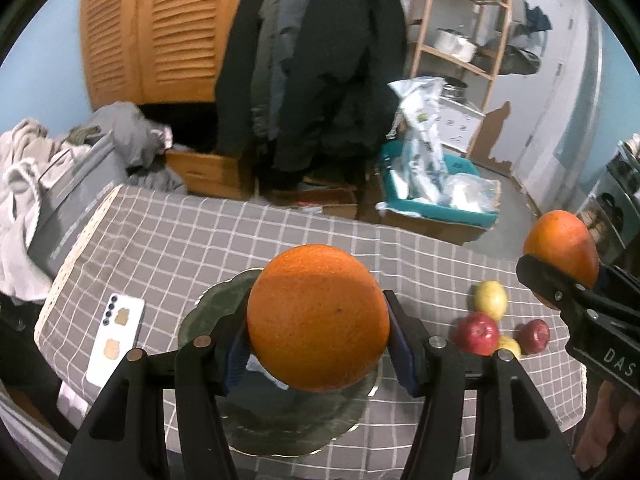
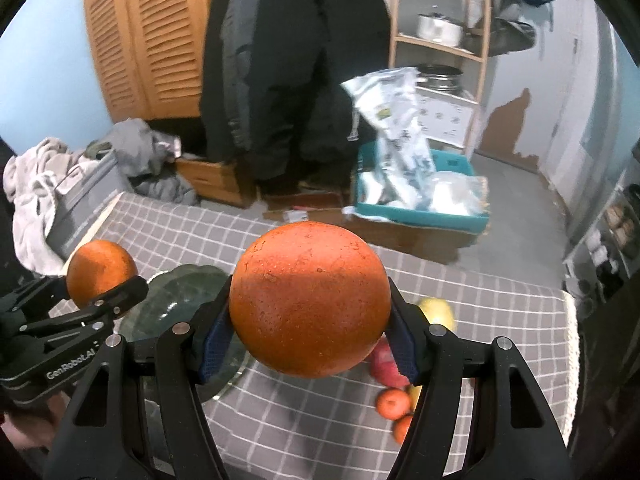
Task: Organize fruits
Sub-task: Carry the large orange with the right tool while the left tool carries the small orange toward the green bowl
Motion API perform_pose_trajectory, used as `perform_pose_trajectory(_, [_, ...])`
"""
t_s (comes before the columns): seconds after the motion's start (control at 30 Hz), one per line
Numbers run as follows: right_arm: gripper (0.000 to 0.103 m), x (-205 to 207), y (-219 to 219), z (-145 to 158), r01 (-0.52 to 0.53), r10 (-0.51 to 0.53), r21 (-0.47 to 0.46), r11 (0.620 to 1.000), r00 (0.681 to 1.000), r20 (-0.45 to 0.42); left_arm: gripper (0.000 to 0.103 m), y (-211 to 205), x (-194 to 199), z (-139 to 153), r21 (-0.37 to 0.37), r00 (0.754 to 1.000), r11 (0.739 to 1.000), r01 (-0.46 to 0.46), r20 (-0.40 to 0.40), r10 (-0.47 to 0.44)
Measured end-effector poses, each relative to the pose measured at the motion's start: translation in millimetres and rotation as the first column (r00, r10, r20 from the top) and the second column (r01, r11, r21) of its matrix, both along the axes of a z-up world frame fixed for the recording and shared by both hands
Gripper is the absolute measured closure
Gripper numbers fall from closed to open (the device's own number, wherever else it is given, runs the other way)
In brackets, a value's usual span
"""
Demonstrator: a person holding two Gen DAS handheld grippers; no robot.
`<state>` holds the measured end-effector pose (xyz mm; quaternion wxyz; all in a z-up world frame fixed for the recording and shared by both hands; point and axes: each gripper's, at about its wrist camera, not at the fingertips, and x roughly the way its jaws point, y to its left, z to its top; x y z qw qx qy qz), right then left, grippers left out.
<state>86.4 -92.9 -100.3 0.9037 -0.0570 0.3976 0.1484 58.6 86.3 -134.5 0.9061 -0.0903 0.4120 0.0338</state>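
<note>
Between our left gripper's (image 1: 318, 340) widely spread jaws we pinch an orange (image 1: 318, 318) above the dark green plate (image 1: 208, 312). Our right gripper (image 2: 310, 334) likewise clamps a second orange (image 2: 310, 300), jaws wide, over the checked tablecloth (image 2: 500, 304). Beyond lie red apples (image 1: 478, 333), yellow fruit (image 1: 491, 299) and a phone (image 1: 116, 336).

White phone (image 1: 116, 330) face down on grey checked tablecloth (image 1: 168, 232). Behind table: louvred wooden cabinet (image 1: 152, 28), dark coats (image 1: 316, 64) hanging, teal bin (image 1: 436, 200) stuffed with plastic bags (image 1: 420, 128), wooden shelf (image 1: 460, 32) holding metal pot (image 1: 456, 44). Crumpled grey clothes (image 1: 132, 136) piled at left.
</note>
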Motion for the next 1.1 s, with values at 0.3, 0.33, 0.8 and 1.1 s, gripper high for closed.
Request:
perform_pose_trajectory(0.3, [0.036,12,54,-26,-0.089,0.089,0.0,0.996,0.995,-0.054,0.042,38,4,-31,0.018,0.995,0.997,-0.072,-0.071,0.073])
perform_pose_trajectory(0.33, [0.036,13,59,-29,-0.096,0.096,0.003,0.995,0.993,-0.063,0.042,42,5,-35,0.019,0.993,0.997,-0.079,-0.081,0.081])
perform_pose_trajectory(0.8, [0.036,35,104,-102,-0.155,0.152,0.009,0.988,0.958,-0.241,0.042,68,17,-106,0.005,0.96,0.993,-0.117,-0.254,0.114])
perform_pose_trajectory(1.1, [0.036,40,111,-141,-0.155,0.143,-0.013,0.988,0.934,-0.328,0.042,76,18,-137,0.011,0.935,0.991,-0.13,-0.33,0.127])
